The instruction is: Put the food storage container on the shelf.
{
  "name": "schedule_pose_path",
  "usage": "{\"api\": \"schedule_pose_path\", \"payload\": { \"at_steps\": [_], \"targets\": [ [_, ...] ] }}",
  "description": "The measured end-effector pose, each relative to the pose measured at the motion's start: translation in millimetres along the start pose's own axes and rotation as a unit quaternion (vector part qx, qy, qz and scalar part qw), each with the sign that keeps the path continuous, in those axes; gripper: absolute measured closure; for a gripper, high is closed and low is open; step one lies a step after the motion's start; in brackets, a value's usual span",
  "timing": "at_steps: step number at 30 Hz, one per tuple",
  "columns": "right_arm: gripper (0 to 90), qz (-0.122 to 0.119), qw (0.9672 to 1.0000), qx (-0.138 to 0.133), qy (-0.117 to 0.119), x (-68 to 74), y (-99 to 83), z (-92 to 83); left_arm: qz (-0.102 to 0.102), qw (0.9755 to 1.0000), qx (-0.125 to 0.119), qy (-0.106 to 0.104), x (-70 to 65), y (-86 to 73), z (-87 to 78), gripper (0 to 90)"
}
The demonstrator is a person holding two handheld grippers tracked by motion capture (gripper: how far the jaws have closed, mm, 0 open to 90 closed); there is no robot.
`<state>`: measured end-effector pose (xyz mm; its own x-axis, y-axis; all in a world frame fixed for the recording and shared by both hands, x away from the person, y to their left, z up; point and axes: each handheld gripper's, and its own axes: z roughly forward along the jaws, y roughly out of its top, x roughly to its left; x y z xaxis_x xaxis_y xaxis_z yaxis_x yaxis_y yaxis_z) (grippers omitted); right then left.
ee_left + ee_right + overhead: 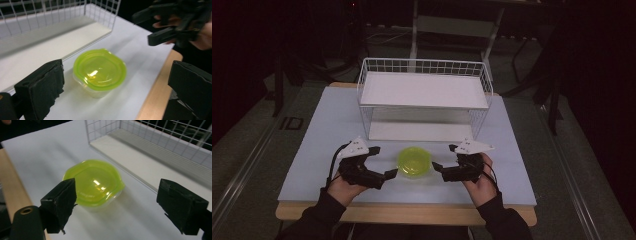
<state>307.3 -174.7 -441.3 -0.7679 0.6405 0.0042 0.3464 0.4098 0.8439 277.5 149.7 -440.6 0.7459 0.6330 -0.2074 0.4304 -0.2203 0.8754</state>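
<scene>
On the pale worktop (327, 150) a lidded tub (414, 161) (green lid) sits between the released left tool (382, 162) and released right tool (445, 157).

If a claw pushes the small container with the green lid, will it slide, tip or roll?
The container looks low and wide and sits flat on the table, so it would probably slide, not tip or roll. Its clear thin plastic looks empty, so likely light. The glossy lid may be slippery.
</scene>
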Motion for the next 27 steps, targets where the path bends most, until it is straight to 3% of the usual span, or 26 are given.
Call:
{"api": "schedule_pose_path", "payload": {
  "at_steps": [4,6,7,10,13,15,17,19,21,23,24,26,27],
  "targets": [
    [15.7,0.034,0.9992,0.020,0.001,-2.0,5.6,10.2,-0.057,0.9983,0.010,-0.004,15.0,-1.7,16.1,6.0],
    [13.2,0.052,0.9983,0.027,0.005,-2.7,6.1,16.8,-0.078,0.9969,0.008,0.007,20.4,-5.9,23.3,7.8],
    [13.0,0.060,0.9977,0.030,0.008,-2.8,6.2,20.2,-0.092,0.9956,0.012,0.013,23.1,-8.0,27.3,13.8],
    [13.5,0.076,0.9962,0.042,0.013,-5.9,4.3,29.8,-0.147,0.9883,0.033,0.024,32.1,-14.2,41.2,15.7],
    [19.0,0.103,0.9929,0.055,0.023,-12.9,1.5,37.5,-0.170,0.9842,0.043,0.027,36.9,-19.5,49.3,25.5],
    [23.3,0.135,0.9880,0.069,0.030,-19.1,-1.2,42.6,-0.194,0.9787,0.060,0.032,40.8,-23.1,55.0,29.3],
    [29.8,0.151,0.9844,0.083,0.034,-22.3,-3.2,46.6,-0.209,0.9739,0.080,0.039,42.8,-25.2,59.1,33.1],
    [37.1,0.177,0.9789,0.094,0.039,-23.9,-4.7,50.2,-0.217,0.9713,0.092,0.030,43.3,-26.0,62.1,34.4],
    [40.8,0.202,0.9729,0.103,0.046,-24.2,-5.3,53.5,-0.234,0.9672,0.098,0.010,44.9,-26.5,64.5,41.7],
    [46.3,0.227,0.9659,0.112,0.053,-24.8,-5.8,57.1,-0.244,0.9644,0.102,0.004,46.6,-26.0,66.6,48.3],
    [51.3,0.237,0.9630,0.116,0.054,-25.0,-6.3,59.4,-0.252,0.9619,0.105,-0.001,48.1,-26.0,67.8,54.3],
    [54.7,0.247,0.9596,0.125,0.049,-24.6,-7.0,63.1,-0.264,0.9586,0.108,0.002,49.1,-25.9,69.1,60.0],
    [59.0,0.252,0.9579,0.128,0.051,-23.9,-7.5,65.5,-0.264,0.9583,0.110,0.003,49.0,-25.7,69.2,63.2]
  ]
}}
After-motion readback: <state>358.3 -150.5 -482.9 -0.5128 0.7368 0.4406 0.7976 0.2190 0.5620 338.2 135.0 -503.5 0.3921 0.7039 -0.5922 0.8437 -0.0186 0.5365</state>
